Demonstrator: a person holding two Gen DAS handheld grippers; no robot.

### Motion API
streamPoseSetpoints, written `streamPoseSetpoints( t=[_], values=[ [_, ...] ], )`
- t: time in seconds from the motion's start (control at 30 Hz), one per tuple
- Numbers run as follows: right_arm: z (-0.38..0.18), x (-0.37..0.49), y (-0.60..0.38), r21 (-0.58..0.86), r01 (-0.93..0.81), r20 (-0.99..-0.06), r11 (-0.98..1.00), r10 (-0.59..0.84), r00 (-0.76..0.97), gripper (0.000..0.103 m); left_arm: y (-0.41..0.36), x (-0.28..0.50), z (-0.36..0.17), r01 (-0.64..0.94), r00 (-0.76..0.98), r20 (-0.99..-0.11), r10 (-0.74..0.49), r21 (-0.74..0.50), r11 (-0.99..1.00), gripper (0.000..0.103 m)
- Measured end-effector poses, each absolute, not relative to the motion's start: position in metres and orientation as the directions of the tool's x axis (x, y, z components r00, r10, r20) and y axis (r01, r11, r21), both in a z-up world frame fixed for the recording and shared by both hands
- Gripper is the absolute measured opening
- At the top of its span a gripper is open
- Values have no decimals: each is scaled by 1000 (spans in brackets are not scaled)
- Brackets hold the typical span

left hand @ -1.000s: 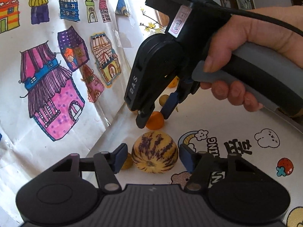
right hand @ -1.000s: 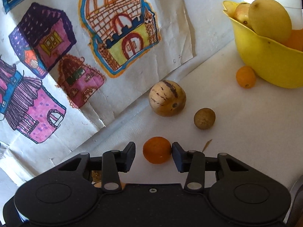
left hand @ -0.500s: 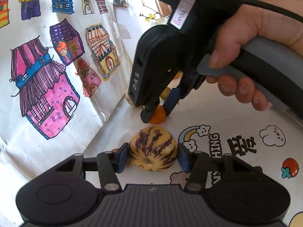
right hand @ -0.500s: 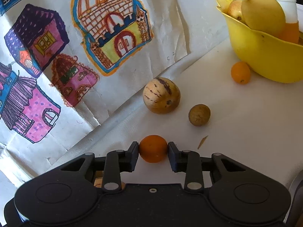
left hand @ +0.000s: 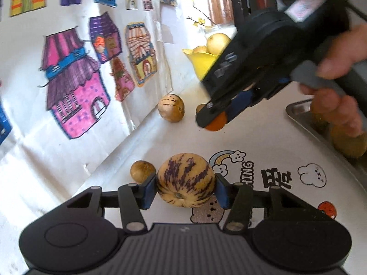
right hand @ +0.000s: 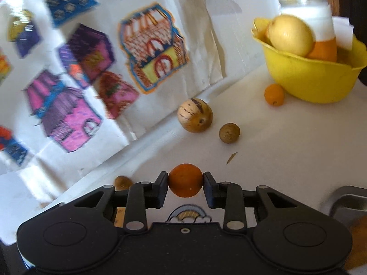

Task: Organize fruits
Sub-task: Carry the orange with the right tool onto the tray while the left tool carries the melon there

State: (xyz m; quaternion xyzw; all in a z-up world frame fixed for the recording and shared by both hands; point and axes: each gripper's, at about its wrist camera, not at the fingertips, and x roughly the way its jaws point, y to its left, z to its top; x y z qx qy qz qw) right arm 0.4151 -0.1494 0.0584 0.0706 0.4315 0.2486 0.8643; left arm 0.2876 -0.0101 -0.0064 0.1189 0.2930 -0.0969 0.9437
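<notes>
**Both hands loaded, bowl far right**

The left gripper [left hand: 186,189] jaws have just closed and clasp the striped melon [left hand: 186,180] low over the bench [left hand: 263,142]. The right gripper [right hand: 185,186], tilted down, clenches the small orange [right hand: 185,180]. The yellow bowl [right hand: 307,81] sits beyond, far right.

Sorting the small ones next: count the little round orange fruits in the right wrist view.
2. One small orange fruit is pinched between the right gripper fingers; another sits on the table against the yellow bowl. More may hide inside the bowl.
</notes>
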Motion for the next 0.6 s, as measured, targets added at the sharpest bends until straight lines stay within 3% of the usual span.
streamPoseSetpoints(
  t=[0.33, 0.6],
  values=[
    [88, 347, -205, 347, -427, -621, 835, 546, 563, 35, -13, 259, 12, 220, 806, -572, -151, 53, 974, 56],
    [91, 292, -276, 314, -392, -555, 865, 502, 664, 35, -47, 232, 25, 248, 805, -557, -204, 5, 969, 56]
  ],
)
